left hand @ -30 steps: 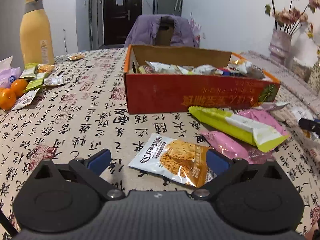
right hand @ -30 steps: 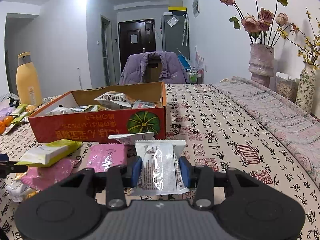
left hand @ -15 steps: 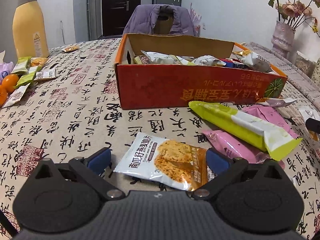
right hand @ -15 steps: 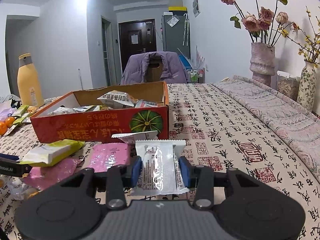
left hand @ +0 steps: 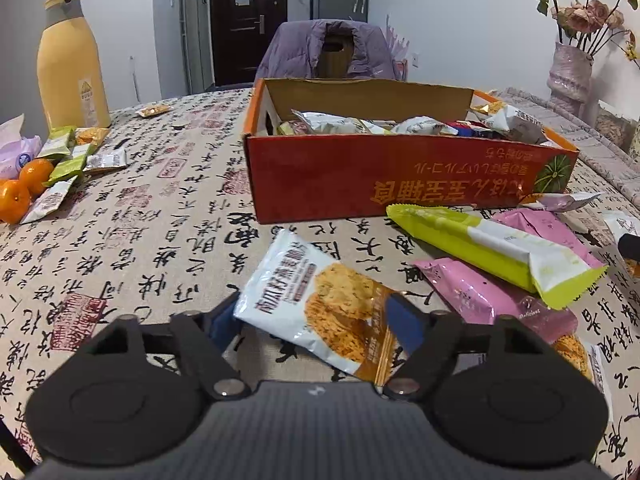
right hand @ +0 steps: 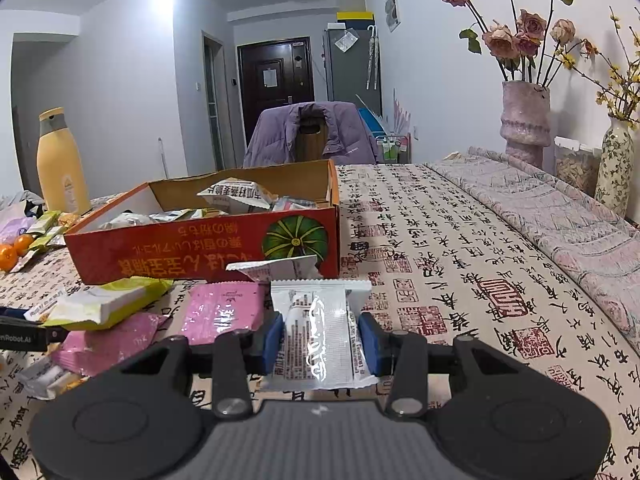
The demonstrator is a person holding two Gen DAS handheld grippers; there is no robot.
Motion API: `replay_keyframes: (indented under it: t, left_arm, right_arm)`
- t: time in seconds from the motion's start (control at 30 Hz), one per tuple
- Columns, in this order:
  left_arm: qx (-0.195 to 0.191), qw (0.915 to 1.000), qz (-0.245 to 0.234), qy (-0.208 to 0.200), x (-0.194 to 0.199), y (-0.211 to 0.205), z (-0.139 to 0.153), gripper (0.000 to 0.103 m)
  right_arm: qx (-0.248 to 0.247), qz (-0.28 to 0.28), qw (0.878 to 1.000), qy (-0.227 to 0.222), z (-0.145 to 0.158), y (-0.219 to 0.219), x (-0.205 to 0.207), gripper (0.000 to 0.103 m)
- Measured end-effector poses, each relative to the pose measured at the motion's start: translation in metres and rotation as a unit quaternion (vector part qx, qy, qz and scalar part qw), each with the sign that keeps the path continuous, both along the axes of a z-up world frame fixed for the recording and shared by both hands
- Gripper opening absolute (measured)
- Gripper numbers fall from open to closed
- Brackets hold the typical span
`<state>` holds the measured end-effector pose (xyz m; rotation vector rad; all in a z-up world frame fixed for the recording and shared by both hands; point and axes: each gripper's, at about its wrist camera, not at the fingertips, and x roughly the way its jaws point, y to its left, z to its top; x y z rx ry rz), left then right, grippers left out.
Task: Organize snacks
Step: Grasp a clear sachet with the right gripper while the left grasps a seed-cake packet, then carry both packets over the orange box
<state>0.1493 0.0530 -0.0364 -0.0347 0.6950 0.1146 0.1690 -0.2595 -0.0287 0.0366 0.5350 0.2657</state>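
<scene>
A red cardboard box (left hand: 360, 176) holding several snack packets stands mid-table; it also shows in the right wrist view (right hand: 192, 248). My left gripper (left hand: 316, 320) has closed onto a white-and-orange cracker packet (left hand: 320, 300), which is tilted and lifted at its far end. My right gripper (right hand: 322, 338) is shut on a white-and-silver snack packet (right hand: 320, 332) just above the table. A yellow-green packet (left hand: 492, 248) and pink packets (left hand: 480, 300) lie to the right of the cracker packet.
A yellow bottle (left hand: 72, 68), oranges (left hand: 24, 188) and several small green packets (left hand: 64, 160) sit at the left. A chair with a purple jacket (left hand: 332, 52) stands behind the table. Flower vases (right hand: 524, 120) stand at the right on a folded cloth (right hand: 560, 216).
My left gripper moved forward around the cracker packet, its fingers closed in on it and it tilted up. My right gripper stayed shut on its packet and rose slightly.
</scene>
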Motion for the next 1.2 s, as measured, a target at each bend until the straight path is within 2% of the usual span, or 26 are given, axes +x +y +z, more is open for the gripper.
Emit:
replay_keyframes:
  t: [0.23, 0.3, 0.5, 0.53, 0.63, 1.2]
  left_arm:
    - [0.001, 0.9998, 0.003, -0.018, -0.009, 0.000, 0.002, 0.057]
    - [0.003, 0.9996, 0.003, -0.029, -0.013, -0.001, 0.004, 0.046]
    - [-0.002, 0.9977, 0.009, -0.067, -0.027, -0.001, 0.013, 0.029]
    - [-0.002, 0.9973, 0.008, -0.073, -0.030, -0.001, 0.015, 0.014]
    - [0.001, 0.9963, 0.006, -0.085, -0.035, -0.002, 0.021, 0.011]
    - [0.011, 0.9903, -0.011, -0.138, -0.052, -0.014, 0.046, 0.011]
  right_arm:
    - [0.000, 0.002, 1.000, -0.001, 0.001, 0.000, -0.004, 0.041]
    - [0.000, 0.003, 1.000, -0.002, 0.002, 0.001, -0.006, 0.041]
    - [0.000, 0.003, 1.000, -0.004, 0.004, 0.001, -0.008, 0.041]
    - [0.000, 0.003, 1.000, -0.005, 0.004, 0.001, -0.009, 0.041]
    - [0.000, 0.004, 1.000, -0.007, 0.006, 0.002, -0.011, 0.041]
    - [0.002, 0.023, 0.999, -0.040, 0.022, 0.013, -0.023, 0.041]
